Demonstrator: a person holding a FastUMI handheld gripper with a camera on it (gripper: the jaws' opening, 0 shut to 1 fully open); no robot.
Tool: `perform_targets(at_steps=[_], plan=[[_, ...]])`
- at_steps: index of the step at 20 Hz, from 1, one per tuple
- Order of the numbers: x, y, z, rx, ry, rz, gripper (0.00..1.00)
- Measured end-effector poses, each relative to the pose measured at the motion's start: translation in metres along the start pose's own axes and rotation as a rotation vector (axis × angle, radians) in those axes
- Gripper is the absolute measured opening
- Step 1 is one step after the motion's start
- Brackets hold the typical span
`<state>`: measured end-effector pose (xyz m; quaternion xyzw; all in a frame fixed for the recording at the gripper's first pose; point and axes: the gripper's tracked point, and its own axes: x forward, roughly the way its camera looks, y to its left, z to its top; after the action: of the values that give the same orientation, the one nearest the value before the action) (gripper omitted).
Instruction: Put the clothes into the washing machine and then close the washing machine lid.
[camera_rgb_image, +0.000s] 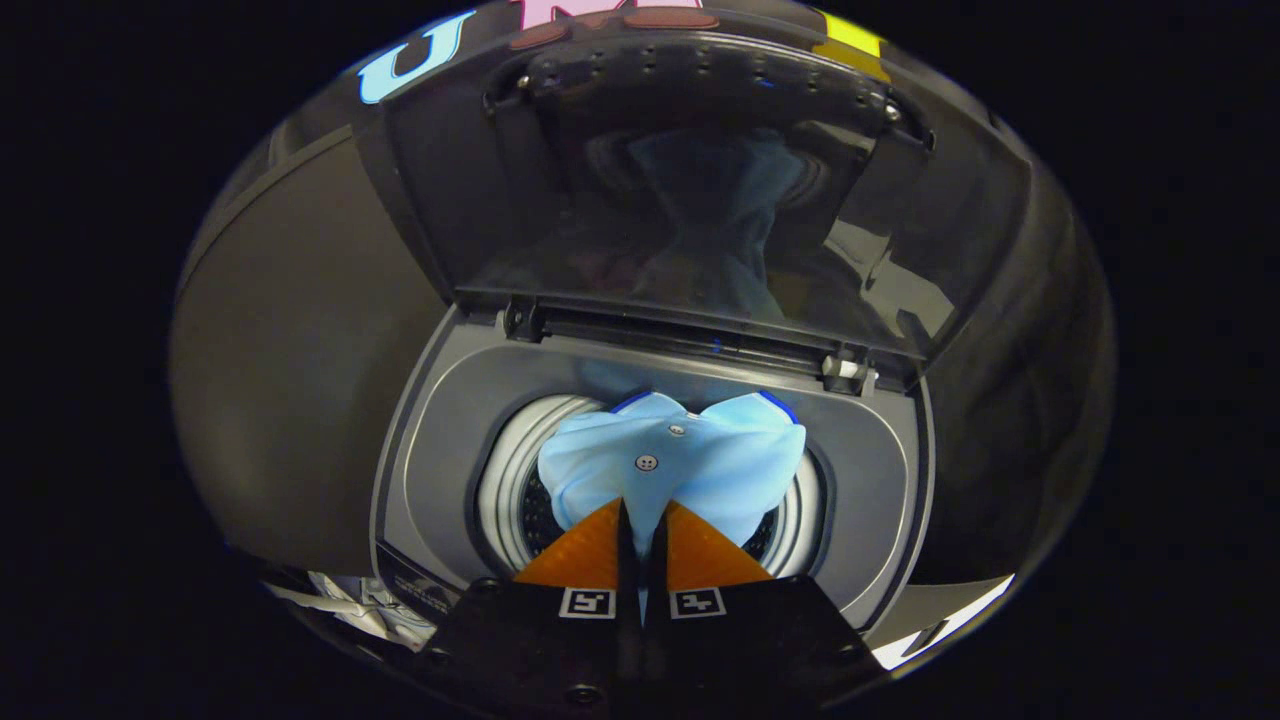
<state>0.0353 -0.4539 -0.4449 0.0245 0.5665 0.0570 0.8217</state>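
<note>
Nearest the camera, the gripper (641, 510) has its two fingers drawn almost together, with a fold of the light blue shirt (672, 465) pinched between them. Both fingers appear to press on the cloth, so the grip is judged firm. Each finger carries a small square black-and-white marker near its base; these are coded patterns, not readable text.

Just ahead of the fingertips the shirt hangs bunched, two small buttons and a darker blue trim visible. It sits directly over the round mouth of the drum (510, 480), whose pale ribbed rim shows on either side of the cloth. The garment is judged to be held there so that it drops straight in when the fingers part; it is not yet released.

Around the drum lies the grey top deck of the washing machine (440, 440). A label sits on its near left corner, too small to read.

Beyond, the lid (560, 200) stands raised on its hinges at the rear of the opening, its dark glossy panel reflecting the shirt. It remains open, as loading requires; closing is still to be done.
</note>
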Motion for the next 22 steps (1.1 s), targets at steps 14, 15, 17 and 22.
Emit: perform_targets(at_steps=[14, 15, 17, 22], plan=[[0.008, -0.007, 0.0, 0.096, 0.012, 0.02, 0.98], [0.008, -0.01, 0.002, 0.107, 0.006, 0.005, 0.98], [0.006, -0.014, 0.005, 0.139, 0.003, -0.009, 1.0], [-0.007, -0.02, 0.02, 0.186, -0.034, -0.019, 1.0]])
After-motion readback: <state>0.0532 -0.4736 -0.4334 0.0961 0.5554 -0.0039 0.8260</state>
